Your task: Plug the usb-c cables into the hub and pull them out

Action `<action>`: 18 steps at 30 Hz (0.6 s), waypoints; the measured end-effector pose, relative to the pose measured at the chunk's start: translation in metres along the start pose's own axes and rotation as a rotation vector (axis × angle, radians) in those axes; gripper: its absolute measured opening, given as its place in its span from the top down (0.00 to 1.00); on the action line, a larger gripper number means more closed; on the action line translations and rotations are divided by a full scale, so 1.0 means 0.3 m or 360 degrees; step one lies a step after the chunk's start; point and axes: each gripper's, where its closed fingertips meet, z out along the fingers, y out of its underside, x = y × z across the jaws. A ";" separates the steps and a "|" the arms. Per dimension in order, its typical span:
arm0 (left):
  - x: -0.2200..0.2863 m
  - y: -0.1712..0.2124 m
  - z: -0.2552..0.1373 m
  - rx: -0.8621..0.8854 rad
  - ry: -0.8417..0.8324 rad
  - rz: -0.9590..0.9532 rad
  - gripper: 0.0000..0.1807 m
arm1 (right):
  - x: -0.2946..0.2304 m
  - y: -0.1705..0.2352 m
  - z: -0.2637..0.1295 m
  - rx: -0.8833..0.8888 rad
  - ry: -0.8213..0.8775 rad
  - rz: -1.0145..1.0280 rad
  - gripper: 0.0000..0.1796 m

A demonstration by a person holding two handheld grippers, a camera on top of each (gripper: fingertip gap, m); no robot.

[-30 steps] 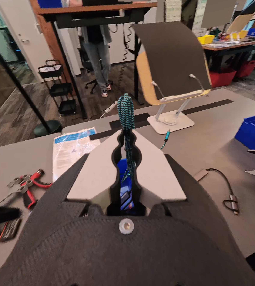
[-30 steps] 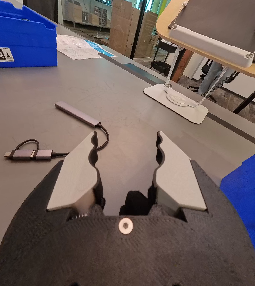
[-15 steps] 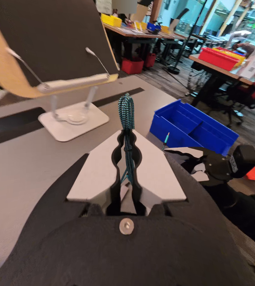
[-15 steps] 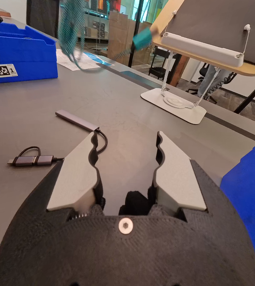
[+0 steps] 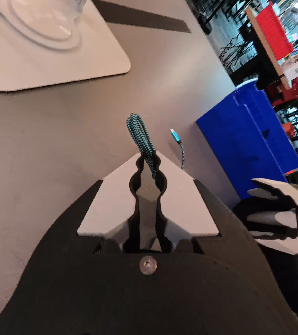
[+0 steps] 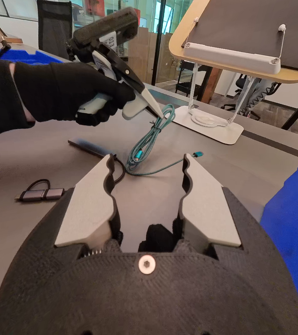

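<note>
The grey surface [image 6: 217,181] carries everything, and the working stretch lies between two blue bins, one far left [image 6: 17,54] and one near right [image 6: 289,226], likely there as storage. A white stand [image 6: 217,125] with a tilted board sits at the far side, out of the way.

The left tool [image 6: 161,116], gripped by a black-gloved hand [image 6: 63,92], comes in from the left, pinched tight on the looped end of the teal braided cable [image 6: 144,145]. The bundle is tied midway with a thin black tie, so it hangs as one bunch with its lower coils resting on the surface; holding the loop seems meant to lower the whole bunch next to the hub. One teal plug [image 6: 198,154] trails out to the right, free and reachable.

The right tool [image 6: 148,159] waits low and near, spread wide and holding nothing, probably ready to take that plug.

The slim grey hub [image 6: 86,146] lies flat, just left of the coils, with its own dark lead curling near to a double grey connector [image 6: 41,194]. Nothing is plugged in yet.
</note>
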 end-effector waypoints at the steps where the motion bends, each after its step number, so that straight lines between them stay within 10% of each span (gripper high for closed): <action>1: -0.014 0.010 0.004 -0.0031 -0.0003 -0.0009 0.94 | -0.001 0.000 0.001 -0.0003 -0.0001 -0.0004 0.59; 8: 0.026 -0.023 -0.040 0.0013 -0.0155 0.0264 0.83 | 0.000 0.000 0.001 -0.0001 -0.0005 0.0005 0.59; 18: 0.130 0.195 0.244 -0.0660 -0.0133 0.0363 0.87 | -0.002 -0.001 0.001 0.0004 -0.0011 0.0004 0.59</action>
